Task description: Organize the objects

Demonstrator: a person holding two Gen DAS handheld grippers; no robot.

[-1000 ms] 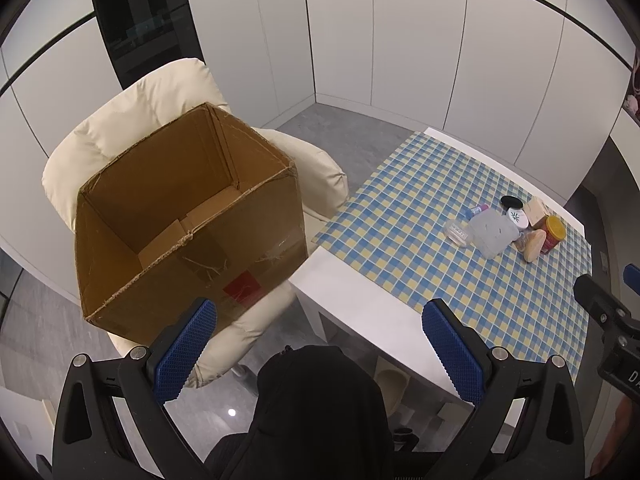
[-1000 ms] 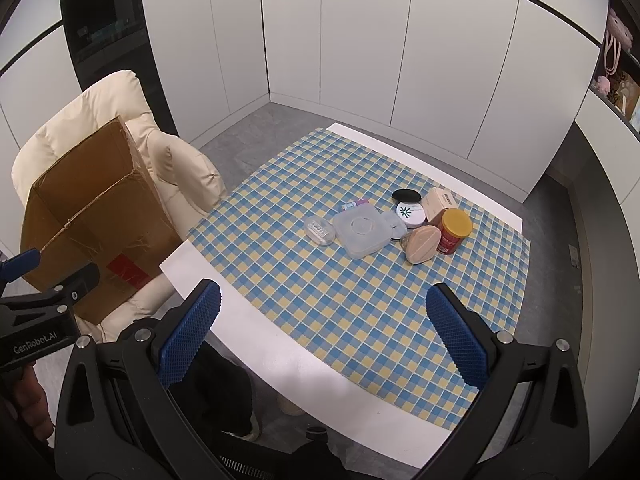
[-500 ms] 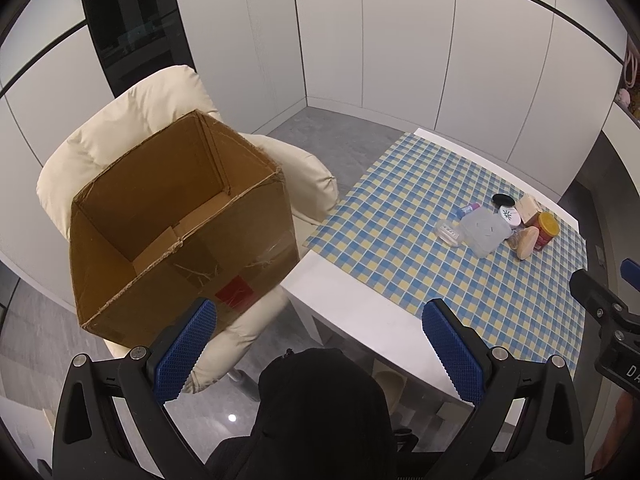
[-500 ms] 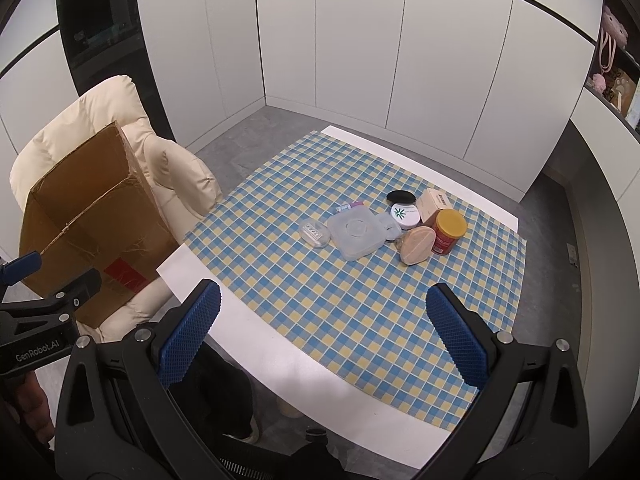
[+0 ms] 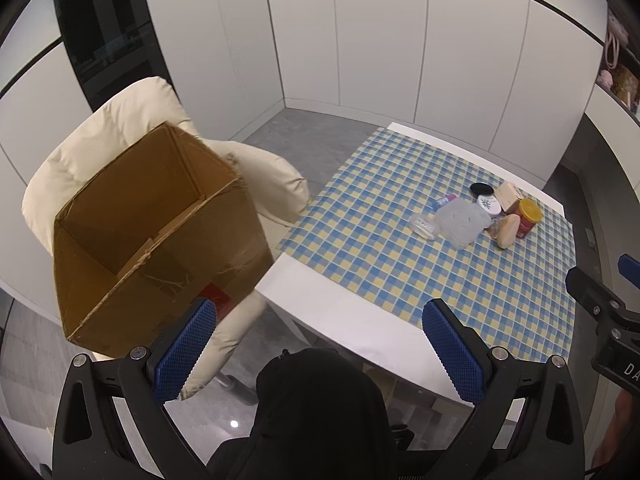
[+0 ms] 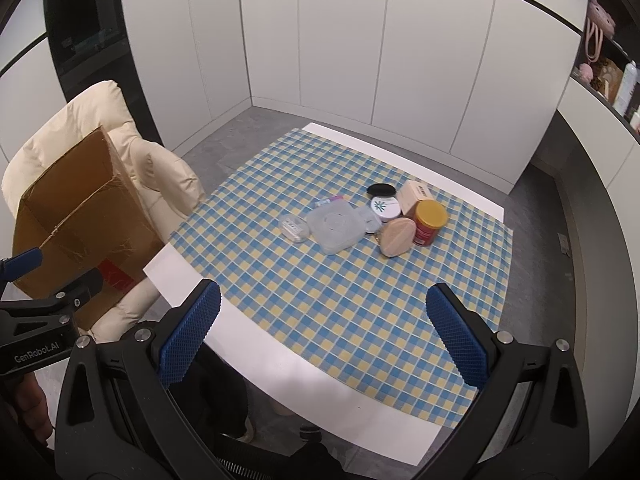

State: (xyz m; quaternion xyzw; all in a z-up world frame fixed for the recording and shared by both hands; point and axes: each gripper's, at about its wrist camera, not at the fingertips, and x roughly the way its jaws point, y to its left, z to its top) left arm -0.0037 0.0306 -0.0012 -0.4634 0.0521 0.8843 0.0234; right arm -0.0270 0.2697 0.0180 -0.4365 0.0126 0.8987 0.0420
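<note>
Left wrist view shows your left gripper (image 5: pixel 320 340) with its blue fingers (image 5: pixel 186 346) spread wide and holding nothing. Beyond the left finger, an open brown cardboard box (image 5: pixel 156 236) sits on a cream padded chair (image 5: pixel 120 128). Your right gripper (image 6: pixel 322 332) is also spread and empty. Well ahead of its fingers, small items cluster on the blue-and-yellow checked table (image 6: pixel 320 292): a clear square plastic container (image 6: pixel 336 228), a red jar with yellow lid (image 6: pixel 429 222).

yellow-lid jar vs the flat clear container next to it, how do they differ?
The yellow-lid jar stands upright and tall with a round body; the clear container lies flat, low and squarish. The jar is opaque, red-sided with a yellow lid; the container is translucent and colourless. Both sit closed on the checked tablecloth in the same cluster, untouched by either gripper.
</note>
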